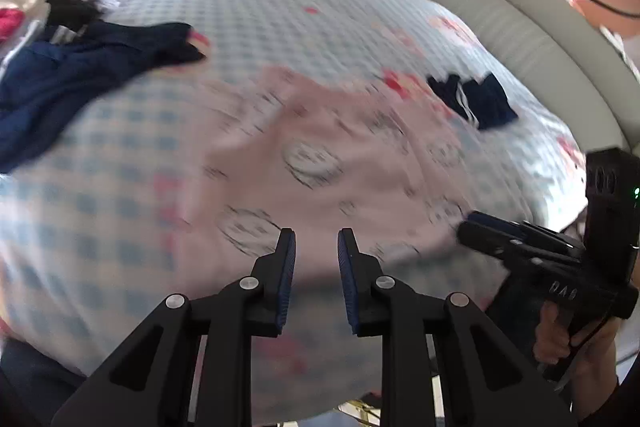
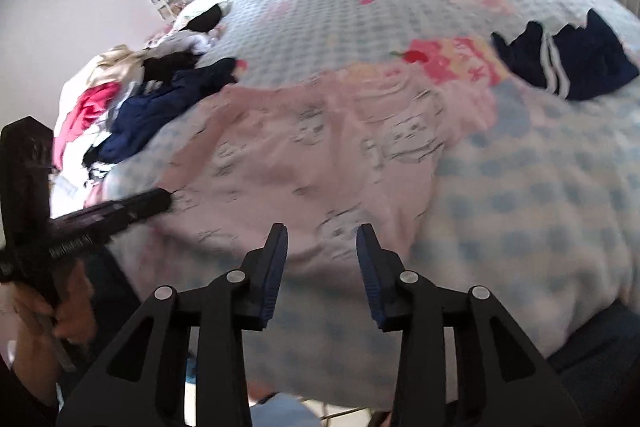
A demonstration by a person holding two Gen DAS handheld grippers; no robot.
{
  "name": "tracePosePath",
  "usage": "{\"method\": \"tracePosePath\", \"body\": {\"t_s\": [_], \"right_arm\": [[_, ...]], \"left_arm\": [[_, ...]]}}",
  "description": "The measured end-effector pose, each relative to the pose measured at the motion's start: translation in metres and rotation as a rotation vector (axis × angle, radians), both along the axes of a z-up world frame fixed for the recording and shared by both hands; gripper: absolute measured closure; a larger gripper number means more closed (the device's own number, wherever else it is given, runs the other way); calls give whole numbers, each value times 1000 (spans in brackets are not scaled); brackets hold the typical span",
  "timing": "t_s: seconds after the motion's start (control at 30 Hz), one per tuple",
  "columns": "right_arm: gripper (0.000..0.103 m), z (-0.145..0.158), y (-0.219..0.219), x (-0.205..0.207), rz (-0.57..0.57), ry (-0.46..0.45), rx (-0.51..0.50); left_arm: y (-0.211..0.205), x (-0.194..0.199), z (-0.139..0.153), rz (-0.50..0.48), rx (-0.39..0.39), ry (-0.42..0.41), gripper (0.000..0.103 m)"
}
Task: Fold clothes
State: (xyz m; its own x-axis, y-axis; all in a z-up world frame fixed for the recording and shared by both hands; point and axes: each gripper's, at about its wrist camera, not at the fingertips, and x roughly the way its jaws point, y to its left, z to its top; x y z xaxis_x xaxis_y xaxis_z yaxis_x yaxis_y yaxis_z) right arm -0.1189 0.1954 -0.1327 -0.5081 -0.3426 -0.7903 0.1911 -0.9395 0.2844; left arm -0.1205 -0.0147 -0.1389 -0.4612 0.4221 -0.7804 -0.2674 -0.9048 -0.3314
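Note:
A pale pink garment (image 1: 320, 155) (image 2: 300, 155) printed with cat faces lies spread flat on the blue-checked bed sheet (image 1: 100, 155) (image 2: 540, 187). My left gripper (image 1: 316, 239) hovers at the garment's near hem, jaws apart, with nothing between the blue pads. The right wrist view shows the left gripper (image 2: 160, 203) from the side, its tip at the garment's left edge. My right gripper (image 2: 322, 235) stands open over the near hem too, nothing gripped. In the left wrist view the right gripper (image 1: 472, 223) reaches the garment's right corner. The picture is blurred.
A folded navy piece with white stripes (image 1: 476, 103) (image 2: 568, 63) lies beyond the garment to the right. A heap of navy, black, white and pink clothes (image 1: 60, 75) (image 2: 132, 107) fills the bed's left side. A grey padded headboard (image 1: 500, 15) bounds the right.

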Motion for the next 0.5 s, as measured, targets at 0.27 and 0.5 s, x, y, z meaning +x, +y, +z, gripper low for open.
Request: {"method": "tracePosePath", "body": {"t_s": [0.27, 0.5], "right_arm": [[78, -29, -12, 15, -11, -57, 69], [75, -20, 21, 26, -128, -40, 133]], "left_arm": [[-2, 9, -24, 36, -52, -57, 80], [-52, 16, -13, 235, 11, -33, 80]]}}
